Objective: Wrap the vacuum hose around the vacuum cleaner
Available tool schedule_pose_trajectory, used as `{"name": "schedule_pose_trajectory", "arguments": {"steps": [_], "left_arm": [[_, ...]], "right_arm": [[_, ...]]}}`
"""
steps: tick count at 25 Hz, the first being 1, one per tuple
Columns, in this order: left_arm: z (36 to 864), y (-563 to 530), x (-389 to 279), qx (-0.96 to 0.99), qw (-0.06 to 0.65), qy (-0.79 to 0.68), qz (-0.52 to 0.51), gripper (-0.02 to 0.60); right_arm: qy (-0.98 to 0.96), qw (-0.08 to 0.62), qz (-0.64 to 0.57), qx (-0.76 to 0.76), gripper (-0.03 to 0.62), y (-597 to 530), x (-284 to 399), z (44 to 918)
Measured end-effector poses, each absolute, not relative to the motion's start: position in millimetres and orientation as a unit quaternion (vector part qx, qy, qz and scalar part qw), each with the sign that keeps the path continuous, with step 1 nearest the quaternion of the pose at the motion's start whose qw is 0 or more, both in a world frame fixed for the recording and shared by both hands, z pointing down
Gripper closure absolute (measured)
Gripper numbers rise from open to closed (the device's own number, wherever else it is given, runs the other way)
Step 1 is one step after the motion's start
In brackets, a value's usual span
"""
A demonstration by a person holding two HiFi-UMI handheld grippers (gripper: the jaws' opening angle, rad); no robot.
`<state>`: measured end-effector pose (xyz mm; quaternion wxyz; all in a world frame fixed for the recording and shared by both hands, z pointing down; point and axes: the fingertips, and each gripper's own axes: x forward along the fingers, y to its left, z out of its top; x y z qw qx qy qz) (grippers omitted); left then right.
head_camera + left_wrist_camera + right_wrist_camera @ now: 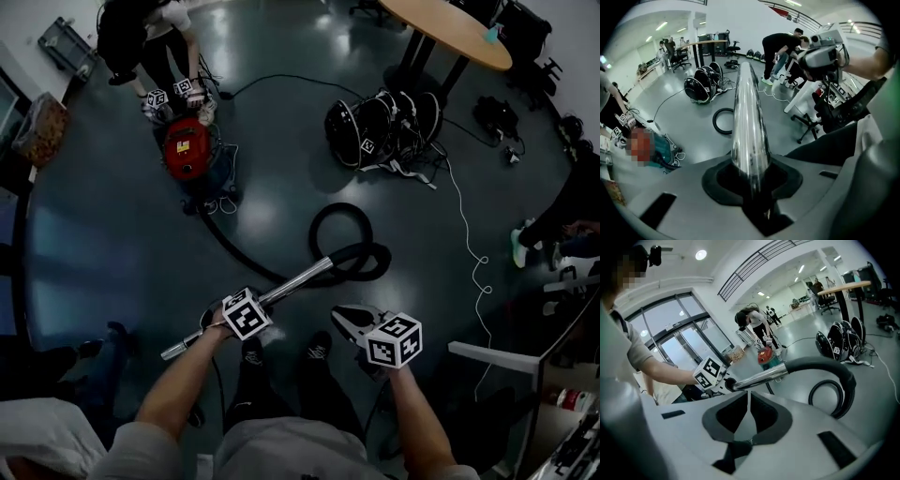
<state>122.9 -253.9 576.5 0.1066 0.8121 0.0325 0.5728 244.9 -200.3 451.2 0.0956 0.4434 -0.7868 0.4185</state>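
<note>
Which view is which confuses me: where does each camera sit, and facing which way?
Head view: on the person's head, facing steeply down; shows forearms, legs, left gripper on the metal wand, right gripper.
Left gripper view: on that gripper, along the wand towards the hose loop; right forearm shows.
Right gripper view: on that gripper, facing the left forearm and gripper.
All share wand and hose.

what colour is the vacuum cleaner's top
The vacuum cleaner is red on top, clearest in the head view.
</note>
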Motion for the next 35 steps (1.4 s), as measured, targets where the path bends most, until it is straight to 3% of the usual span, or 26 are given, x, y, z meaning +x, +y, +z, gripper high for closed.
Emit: {"name": "schedule_pose_trajectory", "arguments": {"steps": [2, 5, 10, 19, 26, 35], "left_arm": [[588.0, -257.5, 135.8, 0.814, 0.123, 0.015, 0.567, 0.466], [604.3, -267.6, 150.1, 0.819, 0.158, -0.015, 0.551, 0.466], [627.0, -295.0, 163.5, 0.832, 0.207, -0.061, 0.511, 0.466], [678.4, -339.9, 168.5, 0.848, 0.263, -0.092, 0.451, 0.465], [709.3, -386.2, 151.1, 0.855, 0.302, -0.114, 0.407, 0.465], [736.1, -413.3, 128.3, 0.86, 0.299, -0.107, 0.4, 0.465]], "right_arm": [[-0.785, 0.096, 0.431, 0.434, 0.589, -206.1, 252.2, 474.0], [-0.778, 0.1, 0.45, 0.426, 0.525, -218.3, 261.1, 506.9], [-0.772, 0.09, 0.468, 0.421, 0.506, -250.8, 262.1, 547.3], [-0.751, 0.031, 0.493, 0.437, 0.367, -353.5, 221.9, 611.5], [-0.732, -0.048, 0.518, 0.441, 0.365, -431.8, 181.6, 647.8], [-0.733, -0.039, 0.523, 0.433, 0.367, -489.2, 141.2, 681.5]]}}
